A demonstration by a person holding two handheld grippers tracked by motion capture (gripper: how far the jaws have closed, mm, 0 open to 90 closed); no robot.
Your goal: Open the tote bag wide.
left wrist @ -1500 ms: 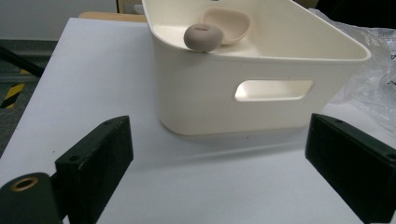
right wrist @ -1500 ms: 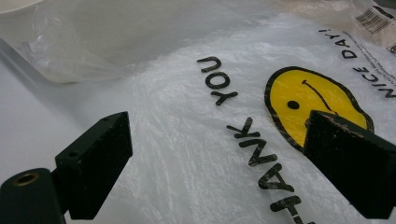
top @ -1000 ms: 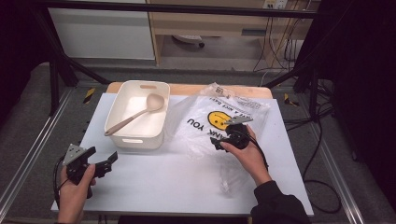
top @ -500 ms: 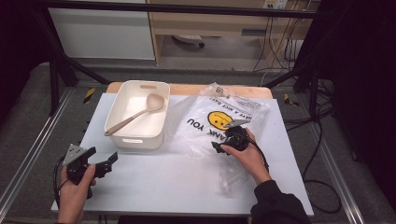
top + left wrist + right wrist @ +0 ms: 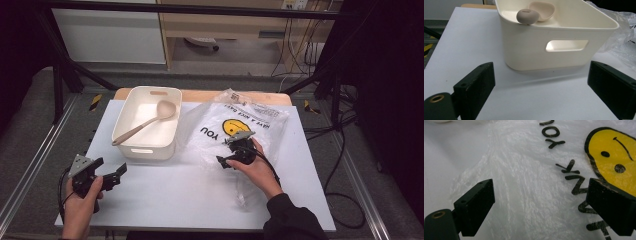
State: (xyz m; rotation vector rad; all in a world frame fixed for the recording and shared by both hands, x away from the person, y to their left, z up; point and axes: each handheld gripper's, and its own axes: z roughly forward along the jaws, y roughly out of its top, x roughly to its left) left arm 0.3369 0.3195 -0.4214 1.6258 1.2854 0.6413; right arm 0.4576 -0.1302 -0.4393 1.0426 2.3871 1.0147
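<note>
A clear plastic bag (image 5: pixel 250 122) printed with a yellow smiley face (image 5: pixel 614 157) and black letters lies flat on the white table (image 5: pixel 190 195), right of centre. My right gripper (image 5: pixel 225 159) hovers low over the bag's near left part, open, with crinkled plastic (image 5: pixel 524 195) between its jaws. A cream tub (image 5: pixel 147 122) stands at the back left with a beige ladle (image 5: pixel 145 124) leaning in it. My left gripper (image 5: pixel 112 175) is open near the front left corner, aimed at the tub's handle slot (image 5: pixel 566 45). The ladle's handle end (image 5: pixel 527 16) rests on the tub's rim.
The table's front edge and left edge lie close to my left hand (image 5: pixel 80 210). A wooden board (image 5: pixel 200 95) shows behind the tub and bag. Black cables (image 5: pixel 345 150) hang off the right side.
My right gripper has dropped slightly toward the near left of the bag. The left gripper, tub and ladle have stayed put.
</note>
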